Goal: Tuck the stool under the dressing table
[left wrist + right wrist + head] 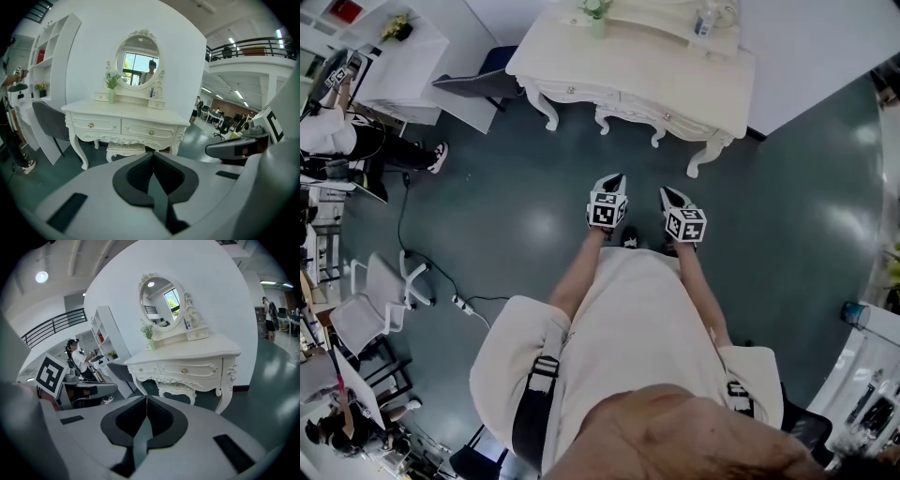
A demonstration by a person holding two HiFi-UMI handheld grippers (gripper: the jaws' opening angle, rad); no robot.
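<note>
The white dressing table (647,70) stands ahead of me against the wall, with an oval mirror (137,58) on top. The cream stool (125,148) sits under it between the legs, also seen in the right gripper view (176,388); the tabletop hides it in the head view. My left gripper (611,184) and right gripper (671,195) hang side by side over the dark floor, well short of the table. Both are shut with nothing held, the jaws meeting in the left gripper (153,158) and right gripper (146,400) views.
A grey chair (476,84) and a white shelf unit (403,56) stand left of the table. A person (337,131) is at the far left. A white office chair (380,300) and a power strip with cable (461,304) lie on the floor to my left.
</note>
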